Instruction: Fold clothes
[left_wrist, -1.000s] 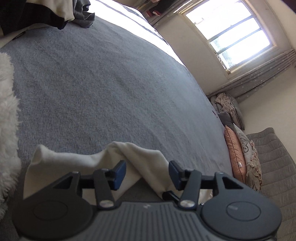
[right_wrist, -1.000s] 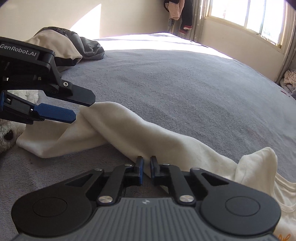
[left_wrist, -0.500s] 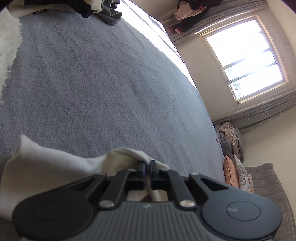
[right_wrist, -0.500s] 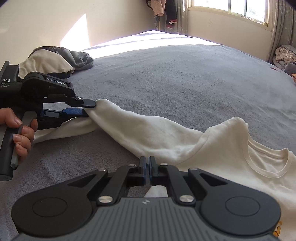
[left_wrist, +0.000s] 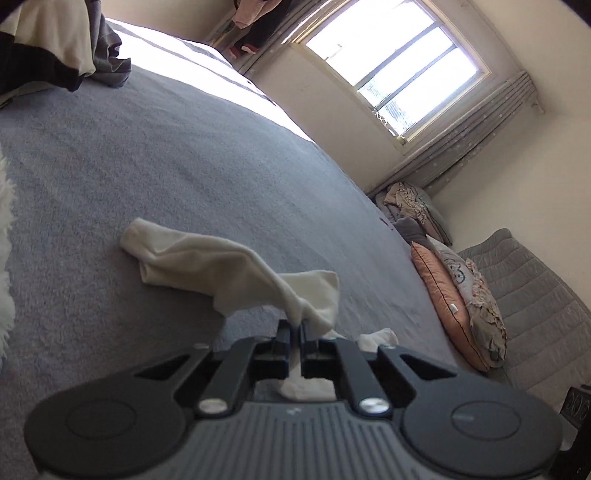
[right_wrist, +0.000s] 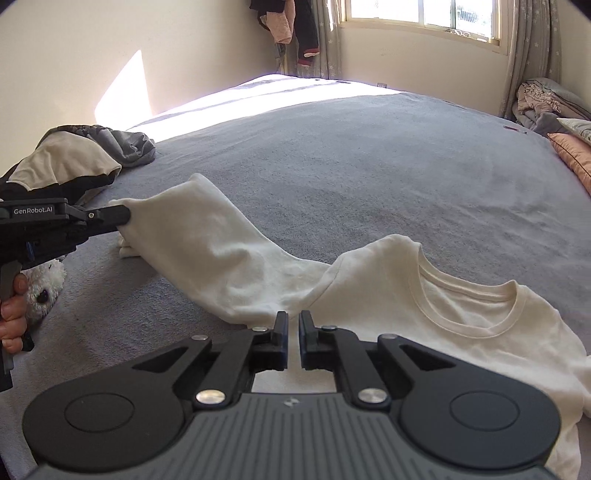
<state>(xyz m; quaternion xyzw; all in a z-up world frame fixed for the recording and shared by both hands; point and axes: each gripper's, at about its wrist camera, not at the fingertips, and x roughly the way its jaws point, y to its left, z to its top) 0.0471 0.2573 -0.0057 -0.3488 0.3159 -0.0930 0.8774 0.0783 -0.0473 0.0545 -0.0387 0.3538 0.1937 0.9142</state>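
Lying on the grey bed (right_wrist: 369, 177), the cream shirt (right_wrist: 461, 321) has one sleeve (left_wrist: 207, 258) pinched by the left gripper (left_wrist: 295, 326) (fingers clamped on cloth). The right gripper (right_wrist: 291, 319) shows a narrow gap, gripping nothing.

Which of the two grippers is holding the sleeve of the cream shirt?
The left gripper: its jaws pinch the sleeve. The right gripper holds nothing, with a narrow gap showing over the cream shirt.

The cream shirt (right_wrist: 461, 321) runs off the right wrist view's right edge and under the right gripper's body. The clothes pile (left_wrist: 55, 40) and white plush toy (right_wrist: 44, 291) are only partly visible.
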